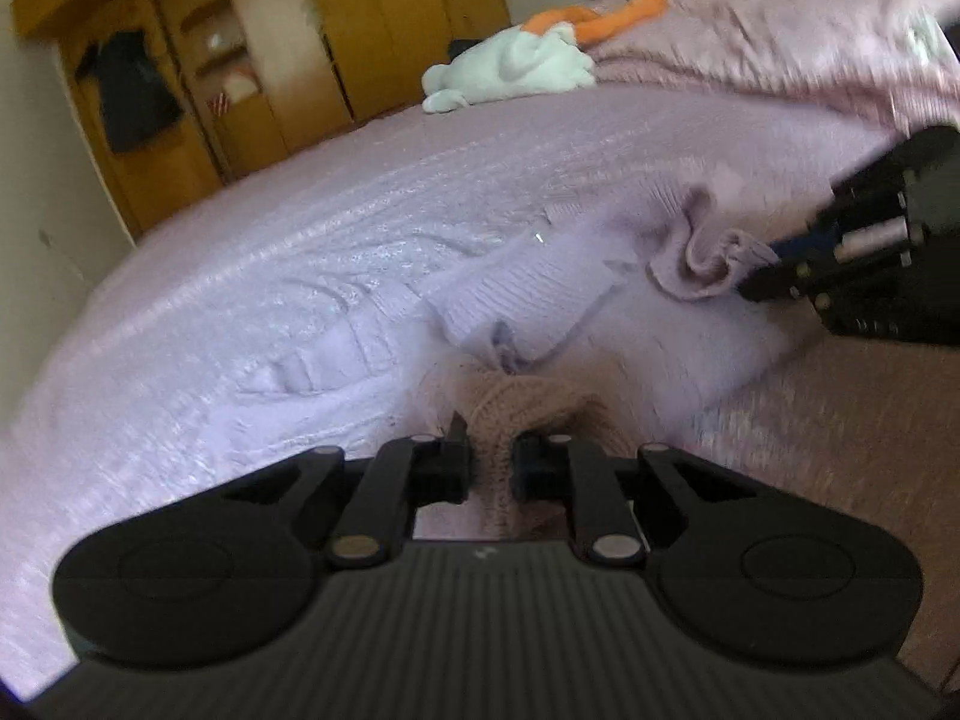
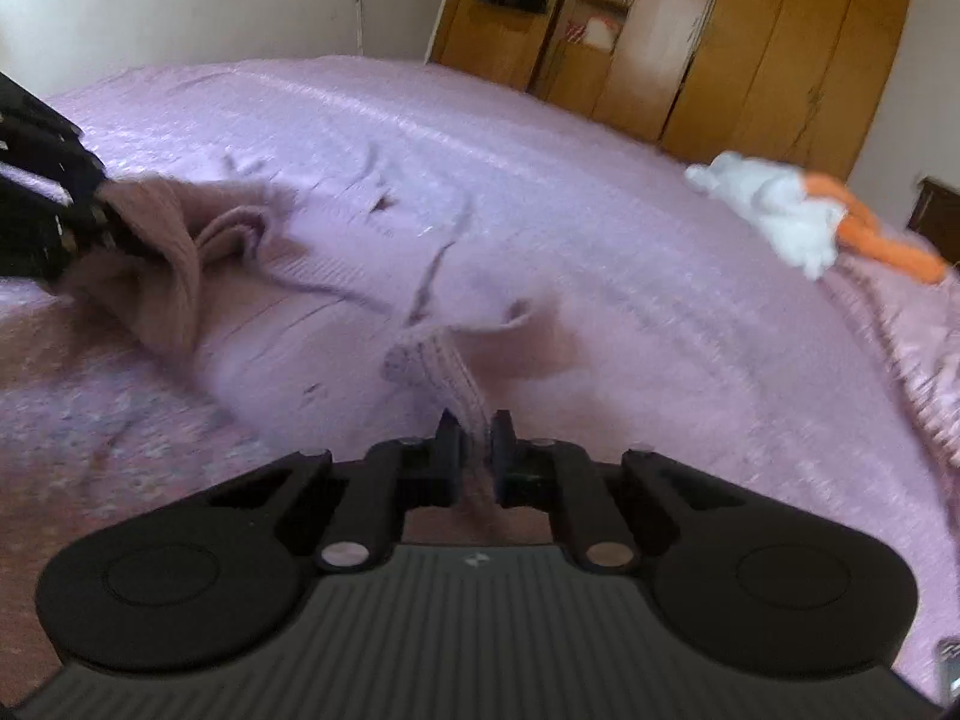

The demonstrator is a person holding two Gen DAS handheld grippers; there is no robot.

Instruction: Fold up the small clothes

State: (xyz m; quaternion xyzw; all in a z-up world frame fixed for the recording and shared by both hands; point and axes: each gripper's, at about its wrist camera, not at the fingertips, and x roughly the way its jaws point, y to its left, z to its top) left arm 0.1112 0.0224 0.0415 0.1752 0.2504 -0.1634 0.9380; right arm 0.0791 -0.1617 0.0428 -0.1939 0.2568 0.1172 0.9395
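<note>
Left hand-held gripper (image 1: pixel 491 456) pinching knit garment (image 1: pixel 540 294), right hand-held gripper (image 2: pixel 475 450) likewise

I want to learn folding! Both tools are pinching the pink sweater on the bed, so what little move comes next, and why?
Probably pull the two tools gently apart and lay the cloth flat. The left tool and the right tool each pinch an edge of the pink sweater, but it lies bunched and wrinkled between them on the bedspread. Smoothing it first should make a neat fold easier.
</note>
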